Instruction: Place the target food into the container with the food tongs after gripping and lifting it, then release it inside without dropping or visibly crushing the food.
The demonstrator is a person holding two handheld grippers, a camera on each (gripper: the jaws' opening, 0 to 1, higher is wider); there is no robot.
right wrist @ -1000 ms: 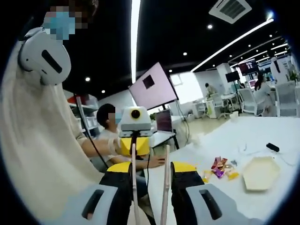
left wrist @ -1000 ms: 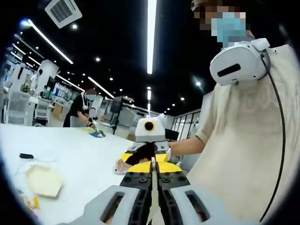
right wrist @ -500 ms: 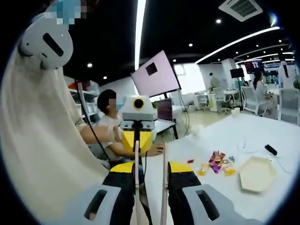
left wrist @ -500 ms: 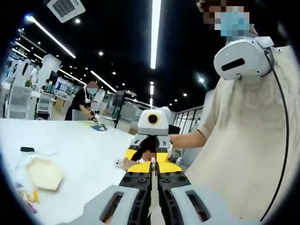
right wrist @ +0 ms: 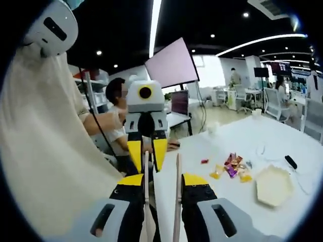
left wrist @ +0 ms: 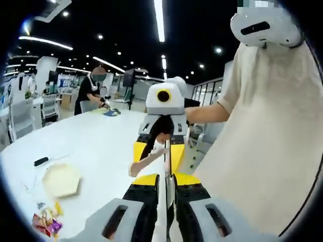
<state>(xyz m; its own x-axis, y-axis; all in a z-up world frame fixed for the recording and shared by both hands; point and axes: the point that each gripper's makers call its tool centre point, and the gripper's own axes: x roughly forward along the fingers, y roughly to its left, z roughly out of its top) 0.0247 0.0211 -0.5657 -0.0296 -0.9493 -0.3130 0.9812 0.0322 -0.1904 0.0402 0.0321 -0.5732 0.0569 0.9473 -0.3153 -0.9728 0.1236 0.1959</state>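
Observation:
My right gripper (right wrist: 162,179) is shut on pale food tongs (right wrist: 177,191), whose two thin arms rise apart between its jaws. Wrapped snacks (right wrist: 232,166) lie in a small pile on the white table (right wrist: 227,201), with a cream hexagonal container (right wrist: 272,185) to their right. My left gripper (left wrist: 166,177) is shut, its jaws pressed together. Facing it close up is the right gripper (left wrist: 159,151), its tongs (left wrist: 144,164) pointing this way. The left gripper view has the container (left wrist: 60,180) at lower left and the snacks (left wrist: 45,224) below it. The left gripper (right wrist: 146,159) faces the right view.
A small black object (right wrist: 291,162) with a cable lies beyond the container. The person (left wrist: 262,151) holding the grippers stands at the table's end in a cream shirt. Another person (right wrist: 118,131) sits behind a screen; more people, chairs and desks stand far back.
Both views have tipped down toward the table. The two grippers have come closer to each other, each looming larger in the other's view. Container and snacks lie as before.

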